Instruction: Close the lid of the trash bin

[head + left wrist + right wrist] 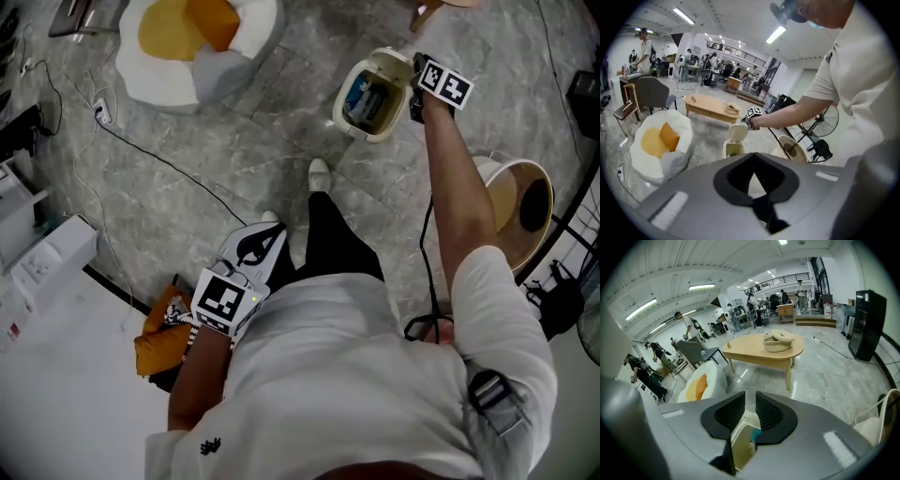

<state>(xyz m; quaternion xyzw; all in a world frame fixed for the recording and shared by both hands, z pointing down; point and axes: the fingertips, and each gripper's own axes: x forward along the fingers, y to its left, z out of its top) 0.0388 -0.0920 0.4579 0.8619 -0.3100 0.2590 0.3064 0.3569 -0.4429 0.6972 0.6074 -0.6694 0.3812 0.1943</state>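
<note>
From the head view, we see the right claw point(415, 92) stretched far out ahead on a straight arm. It sits at the top edge of the raised lid point(399, 67) of the trash bin point(349, 120), and the bin's open mouth lies just to that claw's left. The left claw point(262, 242) hangs close to the body, well apart from the bin.

In the left gripper view, our left claw point(752, 157) has its pads meeting at the tips, with nothing between them. Far beyond it stands the bin point(733, 149), lid point(738, 133) upright, and the right claw point(748, 123) at the lid's top.

In the right gripper view, the right claw point(750, 411) is parted by a narrow slit. The cream lid point(742, 448) shows through the slit's lower part. We cannot tell whether the pads touch it. A wooden tabletop point(754, 352) stands beyond.
</note>
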